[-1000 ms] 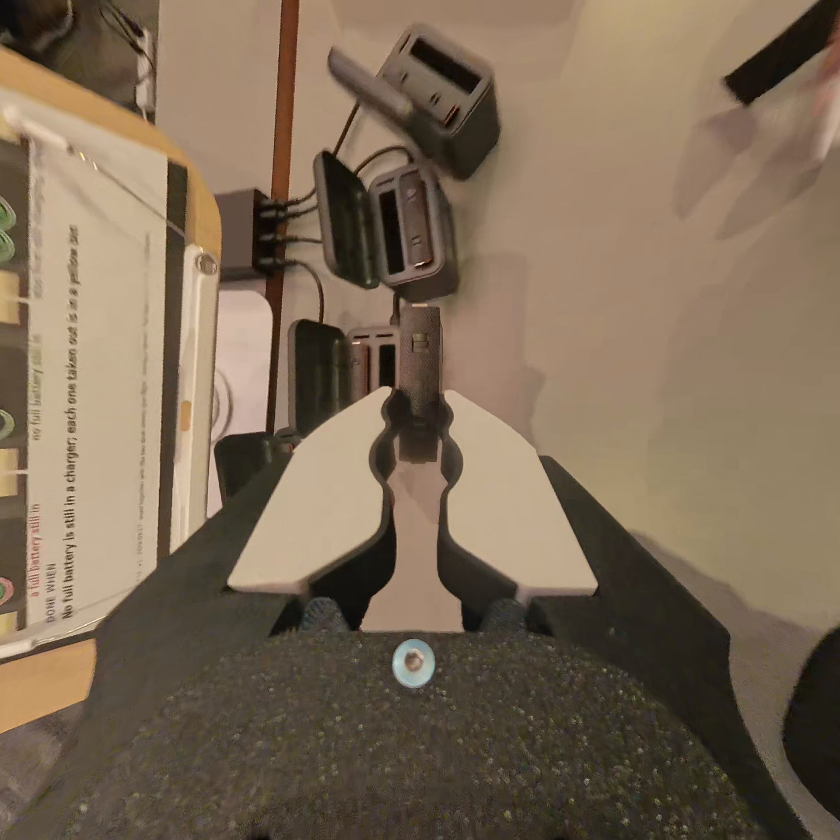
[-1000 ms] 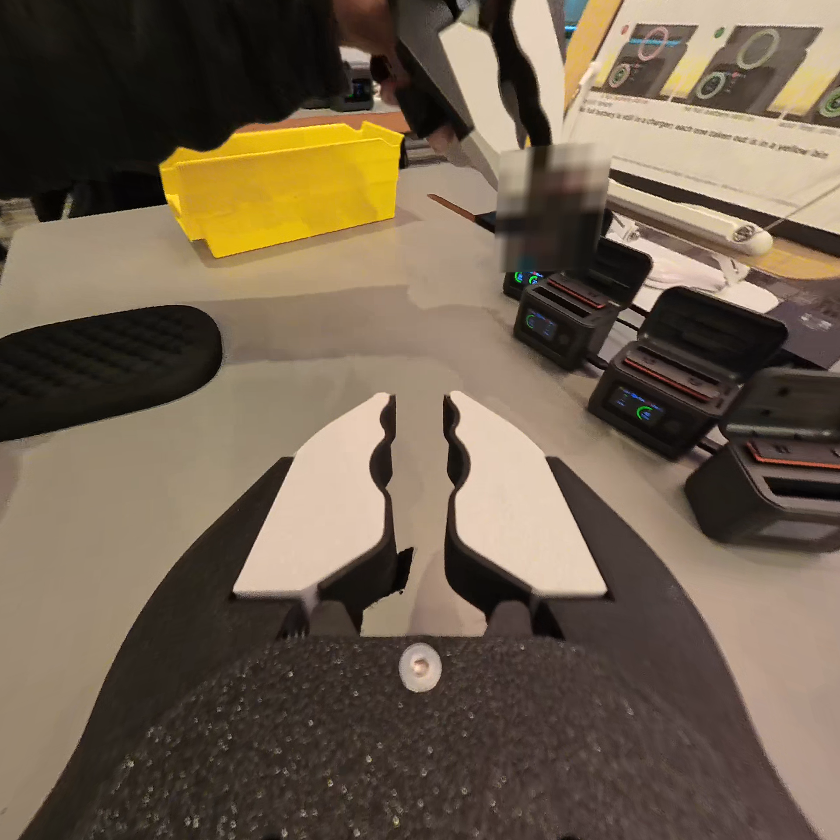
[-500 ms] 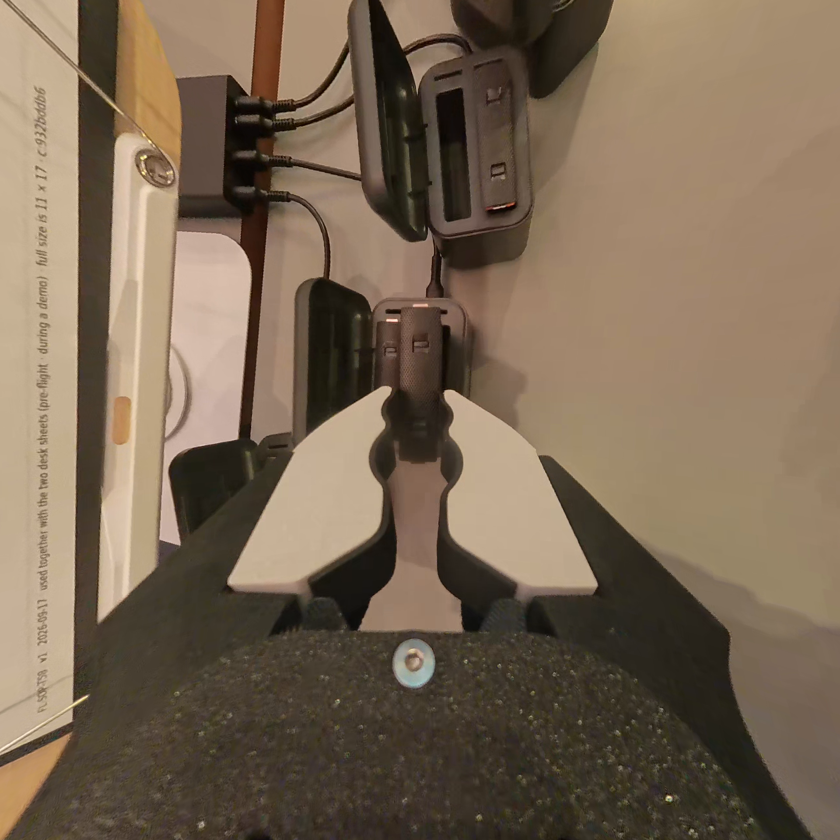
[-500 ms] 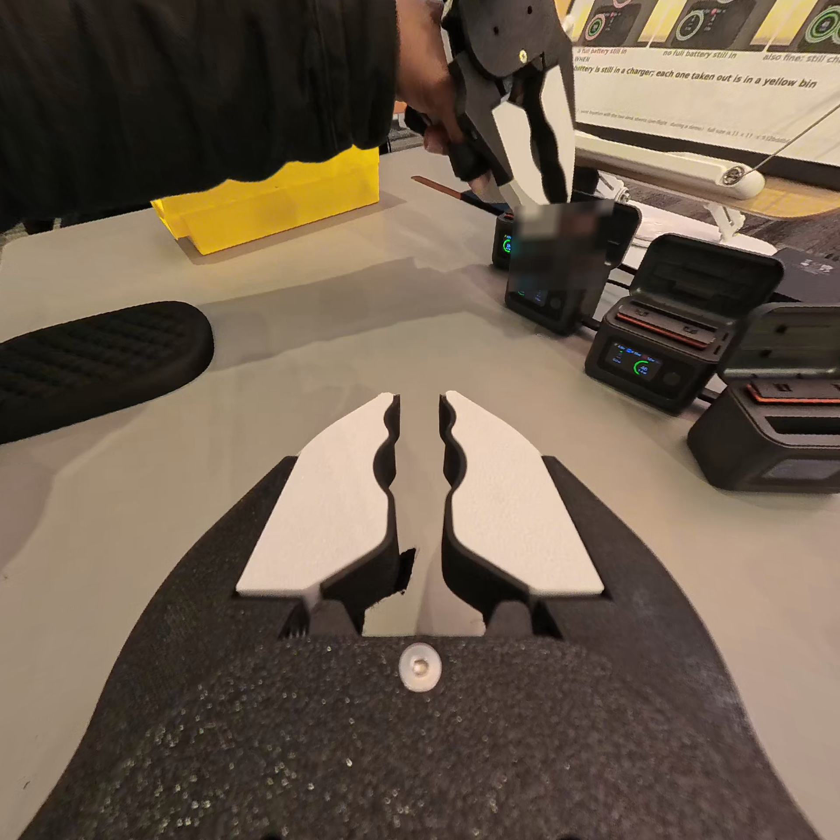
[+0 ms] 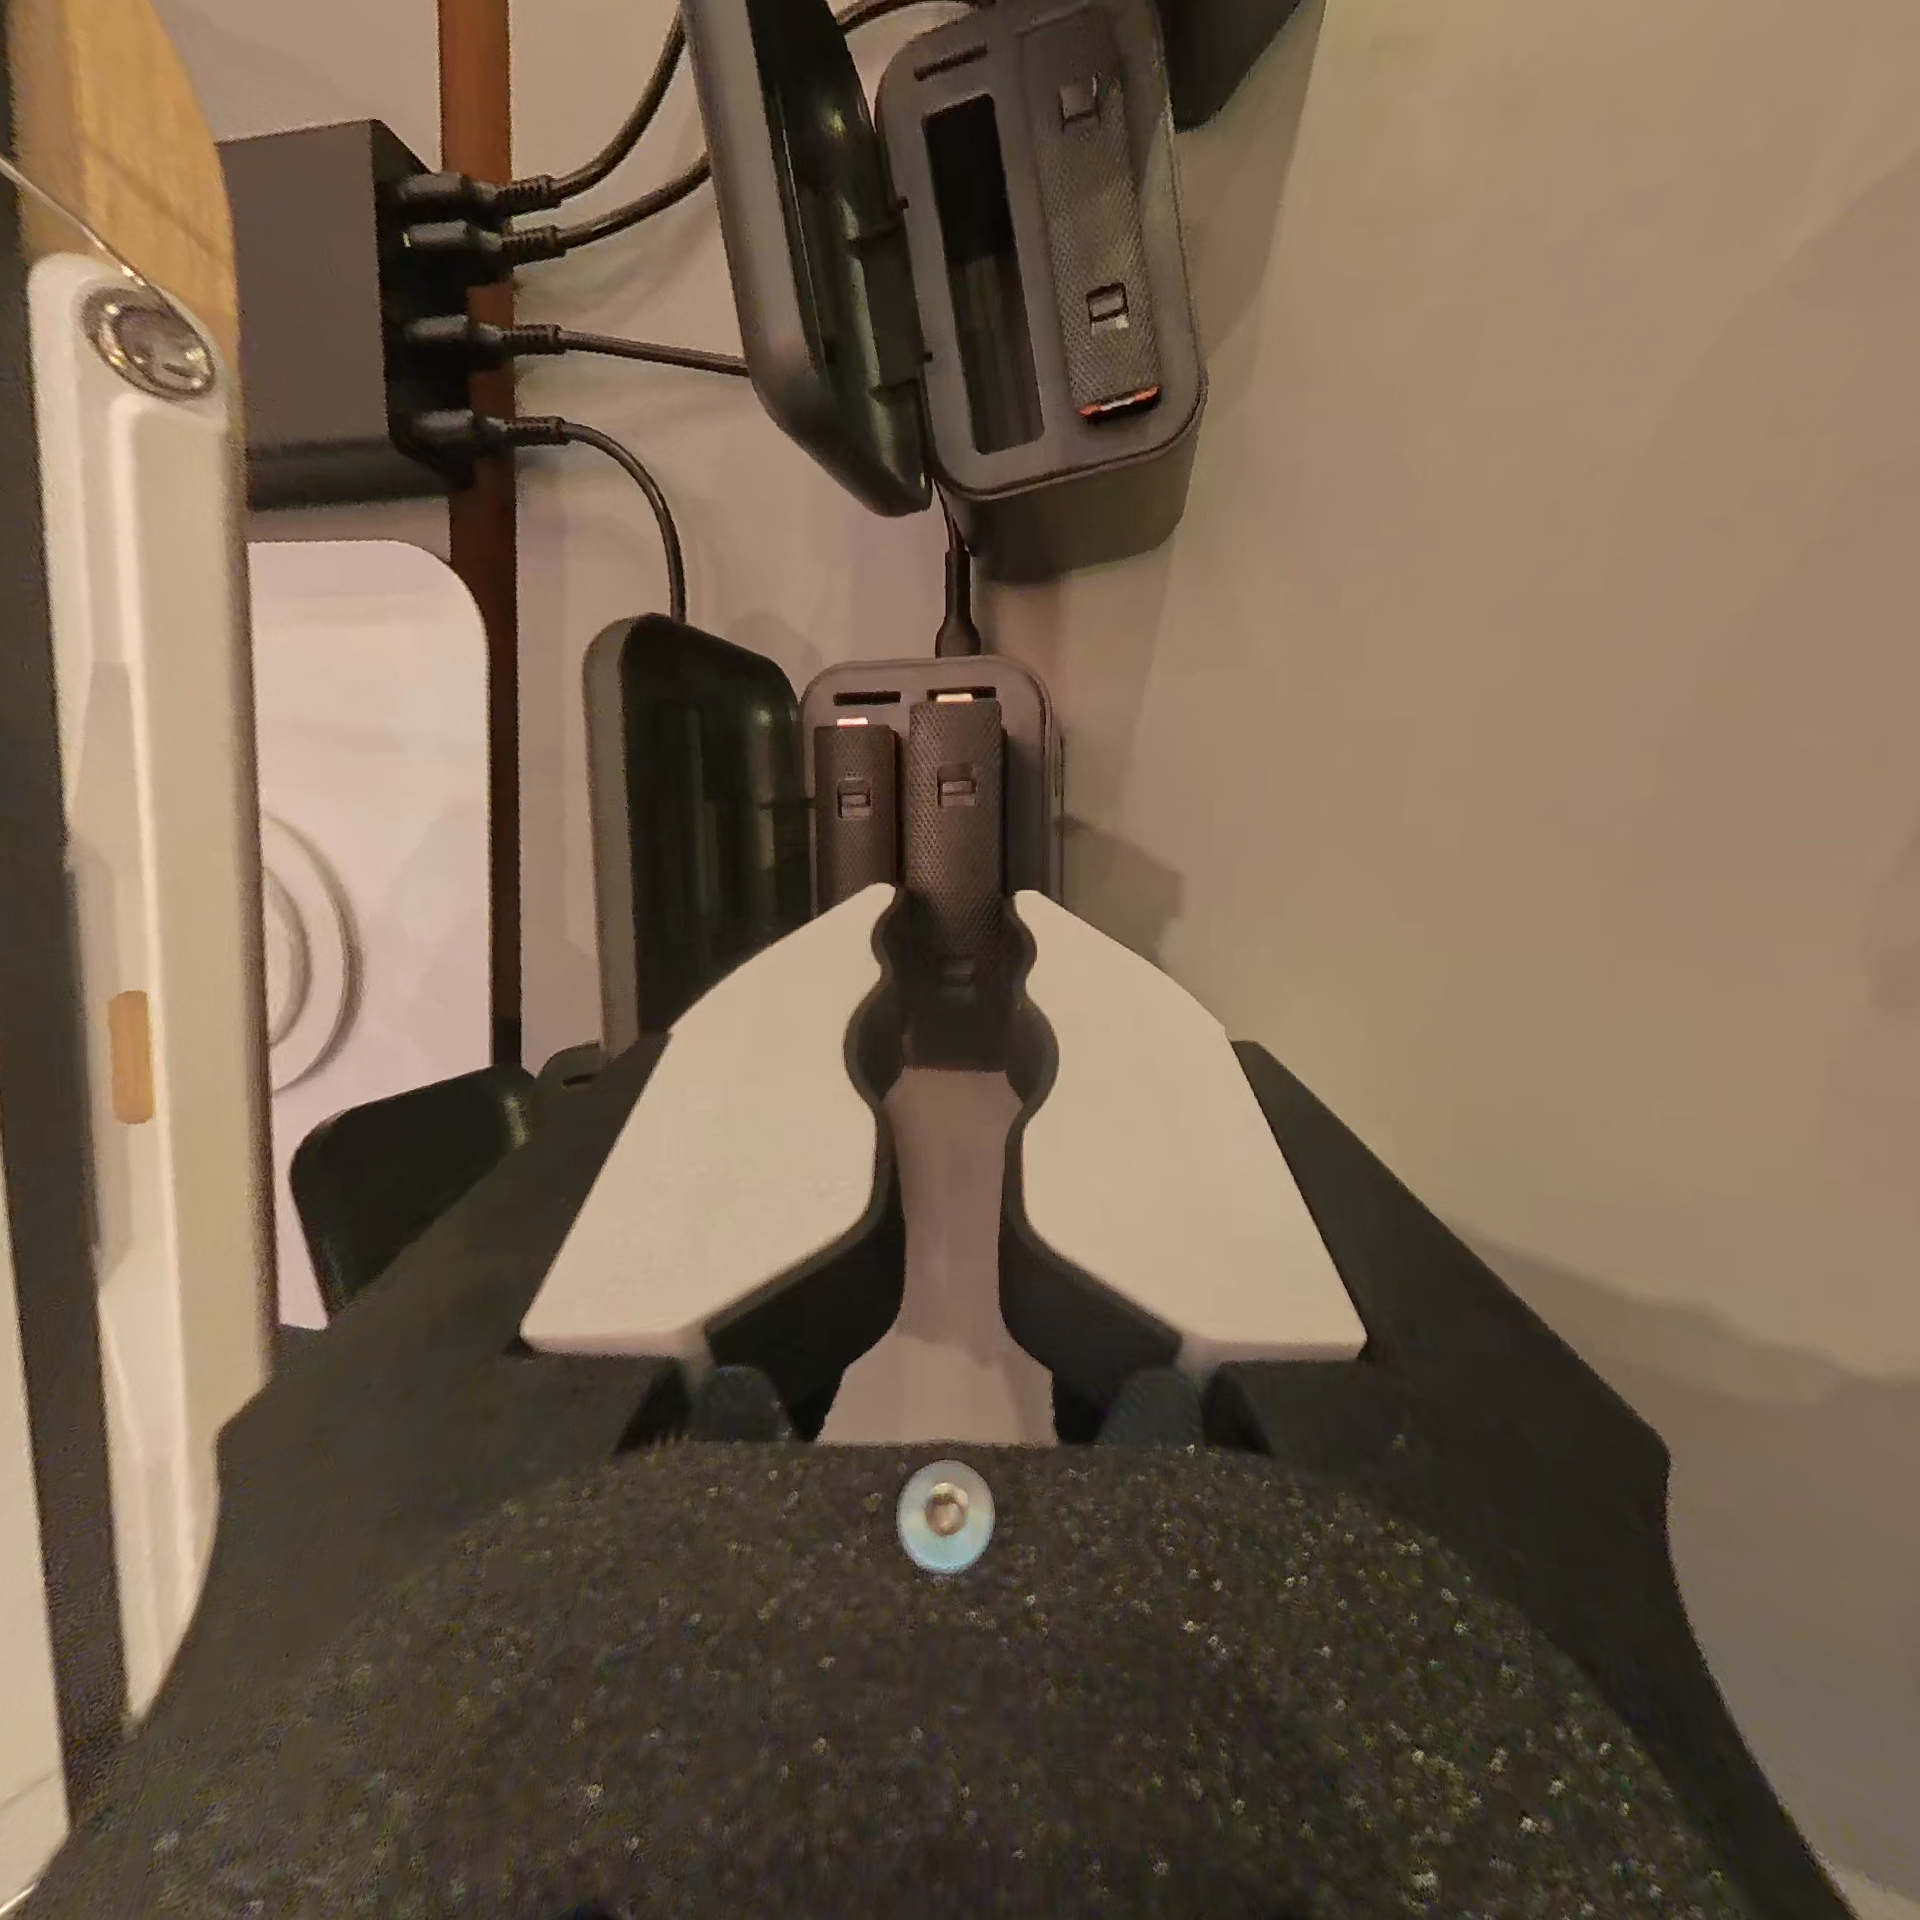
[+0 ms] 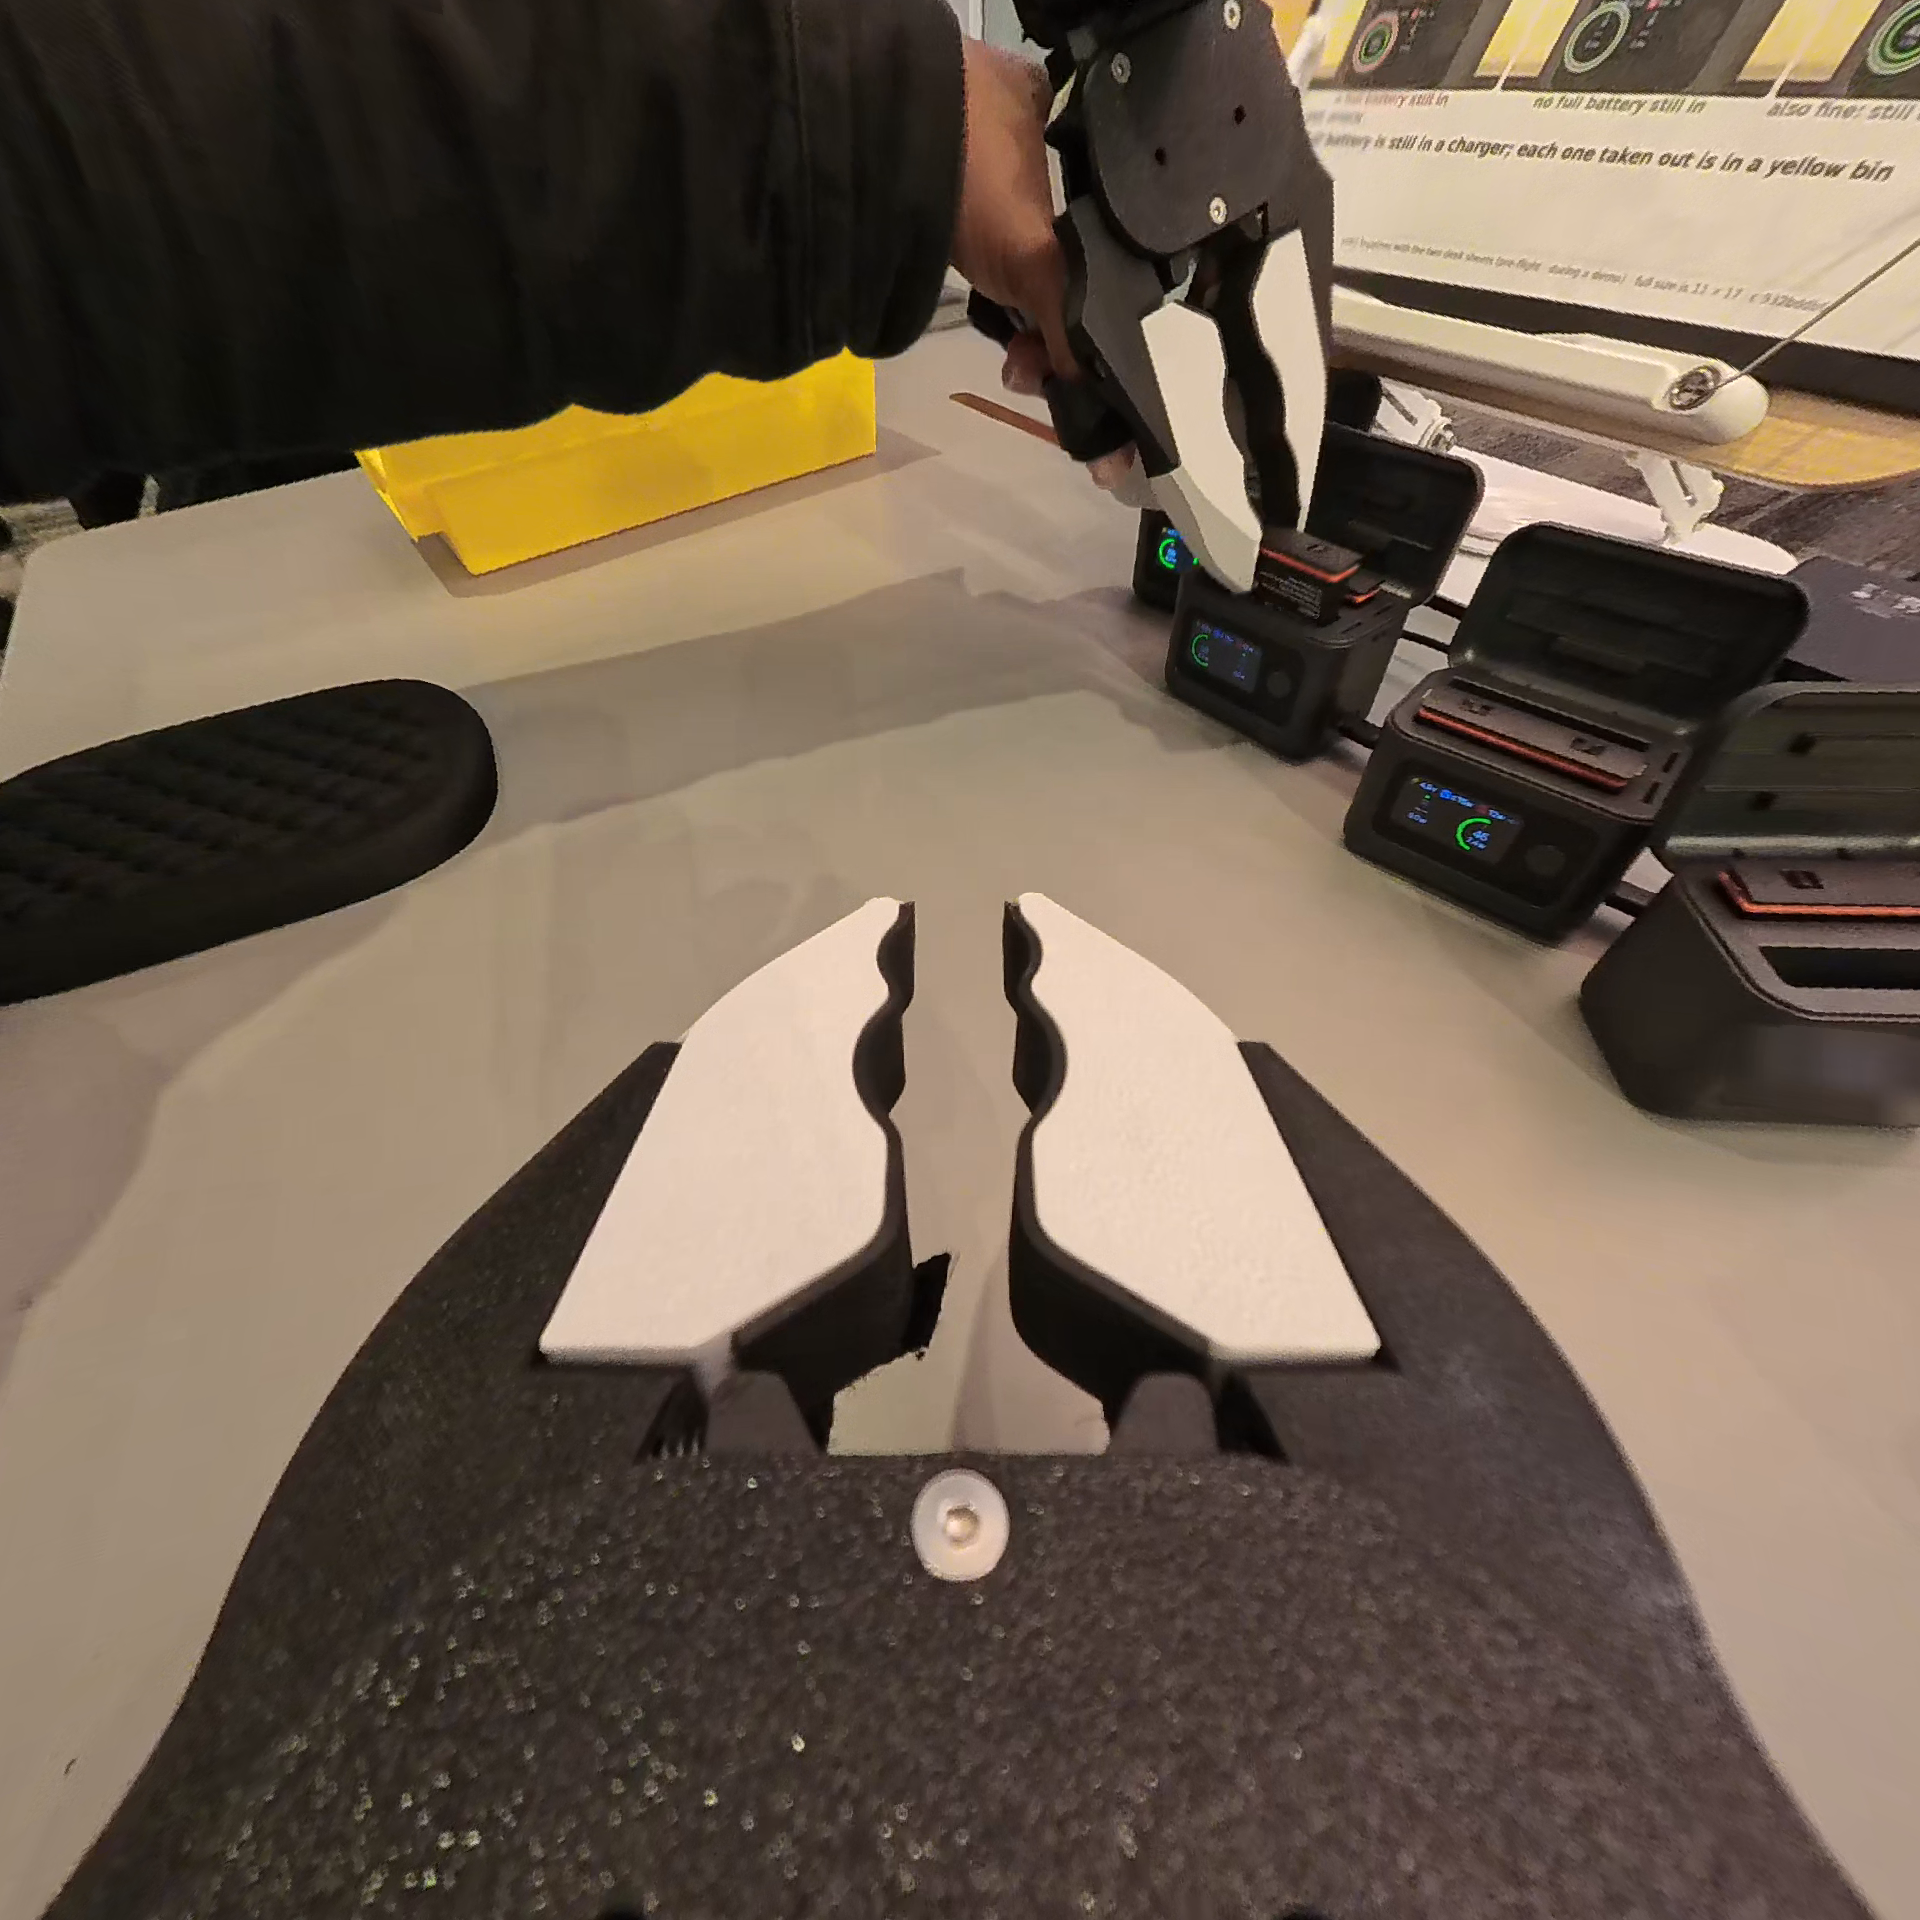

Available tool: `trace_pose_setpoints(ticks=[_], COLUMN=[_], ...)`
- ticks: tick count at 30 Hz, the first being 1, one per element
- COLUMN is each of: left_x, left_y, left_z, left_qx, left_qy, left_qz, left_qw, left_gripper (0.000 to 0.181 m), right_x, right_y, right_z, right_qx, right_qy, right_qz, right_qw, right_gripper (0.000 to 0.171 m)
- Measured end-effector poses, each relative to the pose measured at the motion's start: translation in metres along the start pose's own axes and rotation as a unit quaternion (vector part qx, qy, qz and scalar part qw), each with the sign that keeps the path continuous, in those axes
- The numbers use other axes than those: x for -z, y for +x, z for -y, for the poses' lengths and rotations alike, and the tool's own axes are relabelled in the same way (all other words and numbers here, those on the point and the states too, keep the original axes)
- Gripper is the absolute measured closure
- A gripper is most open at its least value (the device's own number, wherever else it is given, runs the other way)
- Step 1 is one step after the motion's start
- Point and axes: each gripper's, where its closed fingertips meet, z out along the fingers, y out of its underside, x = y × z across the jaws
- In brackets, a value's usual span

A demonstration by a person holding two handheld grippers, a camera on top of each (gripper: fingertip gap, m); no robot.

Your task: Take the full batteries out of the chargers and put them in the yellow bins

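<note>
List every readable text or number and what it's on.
Not transcribing; only where writing stands.
printed sheet: several legible lines.
nearer charger screen: small figures, ring gauge.
farther charger screen: too small.
battery in left claw: label print, too small.
Left wrist view: none.

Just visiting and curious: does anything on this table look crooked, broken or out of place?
Nothing looks broken or spilled. One battery stands higher than its neighbour in the charger, but the left gripper is clamped on it.
</note>
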Motion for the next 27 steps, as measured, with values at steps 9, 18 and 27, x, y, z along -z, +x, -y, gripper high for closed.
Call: trace_pose_setpoints(ticks=[9,18,27], left_x=[0.003,0.004,0.001], left_y=[-0.003,-0.006,0.001], left_z=[-0.002,0.008,0.005], left_qx=[0.000,0.020,0.015], left_qy=[0.022,0.030,0.021], left_qz=[0.018,0.026,-0.005], left_qw=[1.000,0.999,1.000], left_gripper=[0.159,0.168,0.180], right_x=[0.000,-0.001,-0.001], right_y=[0.000,-0.001,-0.004], right_z=[-0.001,-0.003,-0.004], right_qx=[-0.001,0.000,-0.002], right_qy=[-0.002,-0.006,-0.009], right_qz=[0.003,0.006,0.013], right_qw=[1.000,1.000,1.000], right_gripper=[0.155,0.155,0.155])
